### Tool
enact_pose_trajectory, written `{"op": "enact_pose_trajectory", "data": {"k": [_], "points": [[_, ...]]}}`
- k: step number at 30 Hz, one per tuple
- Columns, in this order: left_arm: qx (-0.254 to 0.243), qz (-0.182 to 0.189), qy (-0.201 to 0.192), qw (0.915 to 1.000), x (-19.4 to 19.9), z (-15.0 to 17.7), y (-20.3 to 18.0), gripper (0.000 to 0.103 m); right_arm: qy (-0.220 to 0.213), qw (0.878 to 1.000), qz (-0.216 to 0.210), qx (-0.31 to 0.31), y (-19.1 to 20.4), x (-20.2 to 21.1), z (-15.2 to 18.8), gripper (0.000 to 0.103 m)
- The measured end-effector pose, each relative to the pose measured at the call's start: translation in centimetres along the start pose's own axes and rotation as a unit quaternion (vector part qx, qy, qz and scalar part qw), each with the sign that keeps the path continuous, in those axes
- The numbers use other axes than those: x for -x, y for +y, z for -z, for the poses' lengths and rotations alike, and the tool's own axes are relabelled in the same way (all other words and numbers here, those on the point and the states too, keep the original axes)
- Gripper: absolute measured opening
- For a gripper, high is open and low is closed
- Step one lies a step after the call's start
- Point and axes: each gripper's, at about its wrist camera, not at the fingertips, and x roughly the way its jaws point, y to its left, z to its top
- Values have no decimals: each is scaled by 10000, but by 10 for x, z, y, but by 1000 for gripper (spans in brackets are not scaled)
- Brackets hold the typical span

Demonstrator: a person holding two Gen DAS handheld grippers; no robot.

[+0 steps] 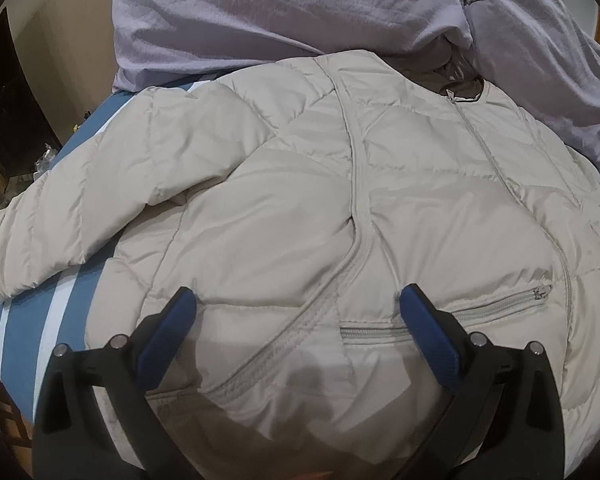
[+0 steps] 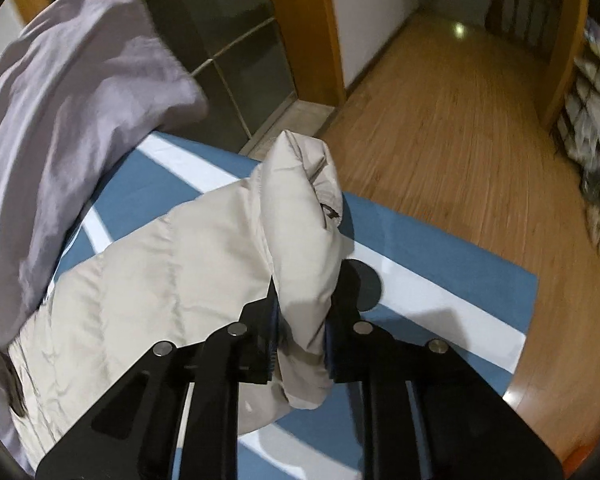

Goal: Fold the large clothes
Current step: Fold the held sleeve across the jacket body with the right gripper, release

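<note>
Evidently the pale beige quilted puffer jacket [image 1: 340, 184] lies front-up and zipped across the blue bedsheet with white stripes [image 1: 24, 320], spread flat so its sleeves can be turned inward. Behind its collar a rumpled lilac duvet [image 1: 280, 12] is bunched out of the way. The left gripper [image 1: 298, 300] hovers over the hem near the zipped pocket [image 1: 448, 316], its blue pads spread wide and gripping nothing, probably ready to pin or pinch the body. The right gripper [image 2: 300, 320] is clamped on the jacket's sleeve [image 2: 300, 208] (cuff end pointing up, clear of the sheet), likely to carry it across the chest. Wooden floor [image 2: 460, 140] lies beyond the bed.
</note>
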Motion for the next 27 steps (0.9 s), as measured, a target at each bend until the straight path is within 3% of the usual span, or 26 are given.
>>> {"op": "enact_pose_trajectory", "data": {"k": [6, 11, 18, 27], "points": [[-4, 32, 11, 10000, 8, 0, 4, 101, -195, 9961, -469, 727, 65, 32, 7, 17], [61, 97, -66, 9999, 19, 2, 14, 101, -95, 9832, -1067, 1481, 141, 49, 32, 17], [340, 31, -188, 9992, 32, 4, 39, 101, 462, 9506, -1634, 2599, 250, 50, 110, 17], [670, -118, -241, 9974, 41, 8, 72, 101, 1015, 9130, -2094, 3351, 325, 59, 193, 17]]}}
